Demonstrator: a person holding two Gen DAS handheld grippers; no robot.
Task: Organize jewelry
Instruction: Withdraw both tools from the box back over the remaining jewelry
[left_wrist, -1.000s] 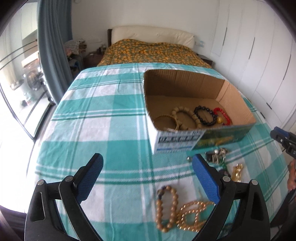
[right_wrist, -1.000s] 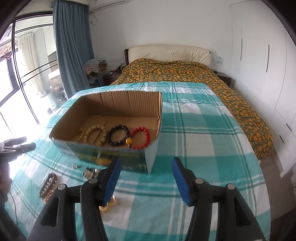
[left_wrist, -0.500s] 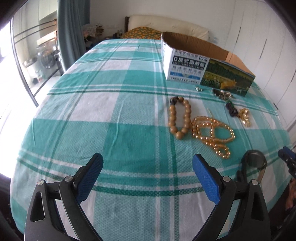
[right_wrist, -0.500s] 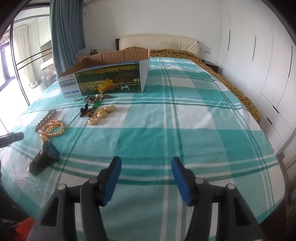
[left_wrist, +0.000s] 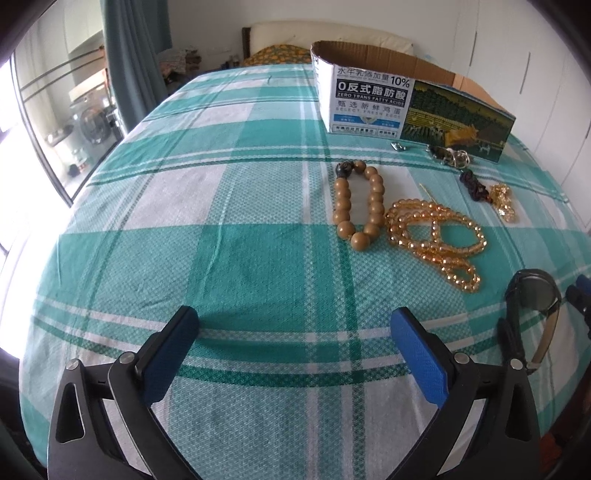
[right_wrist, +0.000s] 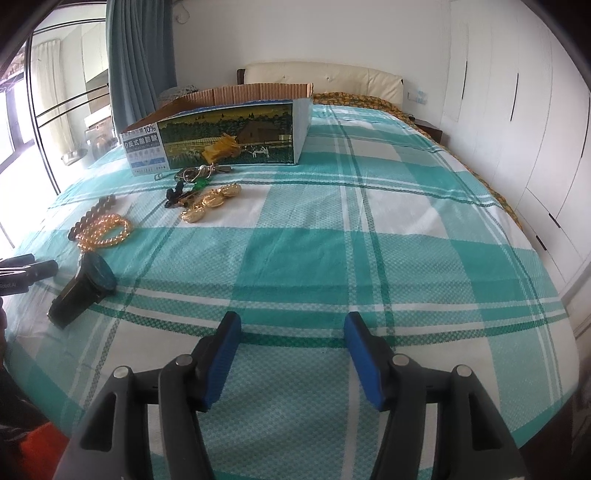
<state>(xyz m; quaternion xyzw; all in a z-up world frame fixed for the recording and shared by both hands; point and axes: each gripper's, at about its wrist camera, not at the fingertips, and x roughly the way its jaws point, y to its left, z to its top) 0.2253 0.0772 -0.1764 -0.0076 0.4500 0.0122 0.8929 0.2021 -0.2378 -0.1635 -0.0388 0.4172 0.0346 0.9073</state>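
Note:
On the teal checked cloth (left_wrist: 236, 258) lie a wooden bead bracelet (left_wrist: 341, 192), an amber bead string (left_wrist: 397, 221), a dark watch (left_wrist: 535, 295), gold charms (left_wrist: 504, 197) and a key bunch (left_wrist: 448, 155). My left gripper (left_wrist: 293, 321) hovers low over bare cloth, nearer than the beads and to their left. Its jaws are opening and nothing is between them. My right gripper (right_wrist: 292, 325) is also over bare cloth, jaws opening slightly and empty. The watch (right_wrist: 88, 284) and amber beads (right_wrist: 107, 230) lie to its far left.
A cut-open cardboard box (left_wrist: 369, 99) stands behind the jewelry; its inside is hidden from this low angle. The same box (right_wrist: 229, 136) has gold charms (right_wrist: 210, 203) in front of it. White wardrobes line the right, with a bed and a curtained window beyond.
Both grippers have dropped from above the box to low over the near cloth. The box's inside went out of sight and the watch came into view. Little has changed over the last half second.

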